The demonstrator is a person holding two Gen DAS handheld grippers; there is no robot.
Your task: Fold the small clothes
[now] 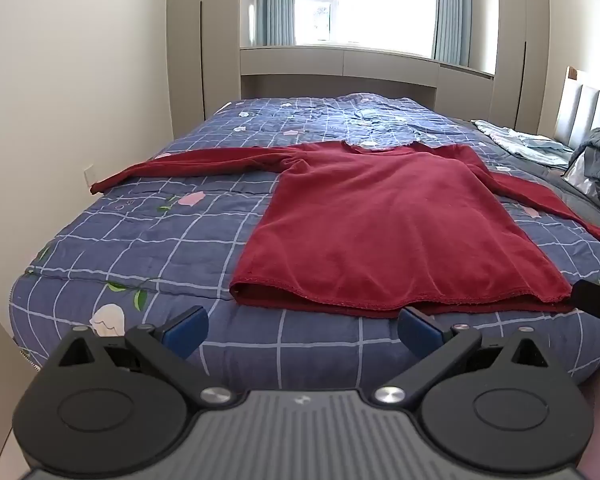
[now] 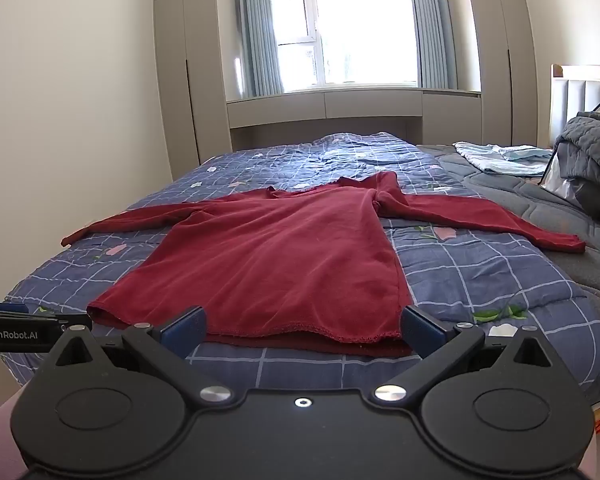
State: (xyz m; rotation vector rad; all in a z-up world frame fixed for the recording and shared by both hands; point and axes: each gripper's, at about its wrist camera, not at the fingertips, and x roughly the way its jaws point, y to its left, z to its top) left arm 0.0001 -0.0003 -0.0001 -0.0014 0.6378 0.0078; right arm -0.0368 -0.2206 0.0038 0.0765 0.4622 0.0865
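So there's a dark red long-sleeve top [image 1: 384, 216] spread flat on the bed [image 1: 148, 240], front up, both sleeves stretched out to the sides and the neckline pointing toward the window [image 1: 364, 0]. It sits on a blue checked quilt [image 2: 480, 276] with little flower prints, hem closest to the foot of the bed where the person stands. The left claw [image 1: 302, 330] is hovering just short of the hem, near its left half, blue pads wide apart and nothing between them. The right claw [image 2: 302, 330] is the same deal, spread wide with nothing in it, lined up over the right part of the hem, its right pad just by the bottom right corner of the top. Can't tell if that pad actually touches the fabric. Off to the right side of the bed there's a grey padded jacket [image 2: 592, 148] in a heap and some light blue clothes [image 2: 504, 160] lying near the headboard [image 2: 580, 96].
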